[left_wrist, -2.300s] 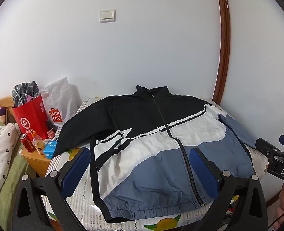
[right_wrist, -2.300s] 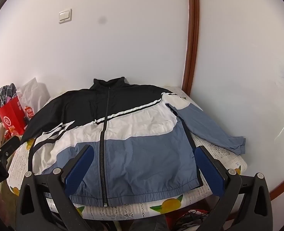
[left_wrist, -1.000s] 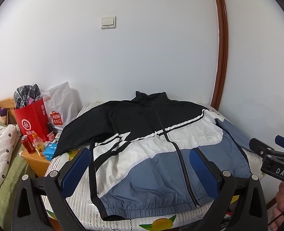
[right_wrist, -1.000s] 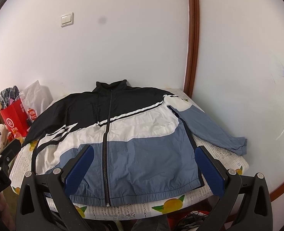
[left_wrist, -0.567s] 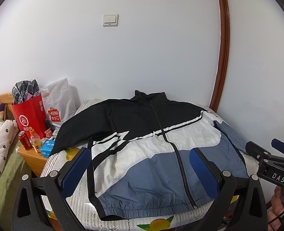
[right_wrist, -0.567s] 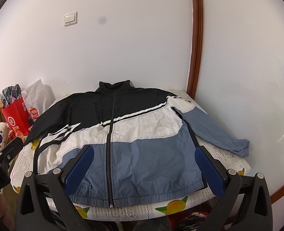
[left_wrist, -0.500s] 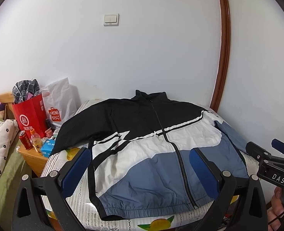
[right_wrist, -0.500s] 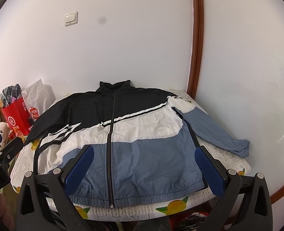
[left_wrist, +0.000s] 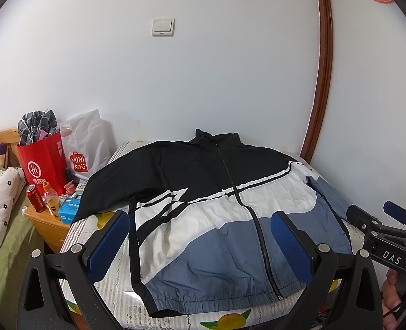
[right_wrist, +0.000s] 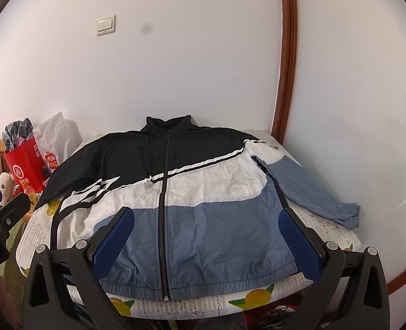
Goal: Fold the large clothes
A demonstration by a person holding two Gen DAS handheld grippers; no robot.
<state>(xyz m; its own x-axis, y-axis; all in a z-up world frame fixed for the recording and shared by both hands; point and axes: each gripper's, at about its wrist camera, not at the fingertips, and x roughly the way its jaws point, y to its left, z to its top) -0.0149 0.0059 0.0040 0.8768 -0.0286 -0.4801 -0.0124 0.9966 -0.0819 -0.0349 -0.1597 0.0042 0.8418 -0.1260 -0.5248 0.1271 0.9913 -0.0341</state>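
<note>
While unfolded, jacket [right_wrist: 192, 198] flat

Your jacket's [left_wrist: 216, 220] black sleeve drops over the bed's [left_wrist: 115, 297] left edge, so its cuff is hidden from you. The right claw [left_wrist: 381, 220] is cut off by the frame's right edge, as is your hand [left_wrist: 392, 288] under it. The can's [left_wrist: 36, 199] label is too small to read

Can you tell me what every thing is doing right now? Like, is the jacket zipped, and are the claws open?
jacket: spread flat, zipped up, unfolded.
blue sleeve: stretched out sideways.
left claw: open, holding nothing.
right claw: open, holding nothing.
red bag: upright, stuffed with checked cloth.
red can: standing upright.
</note>
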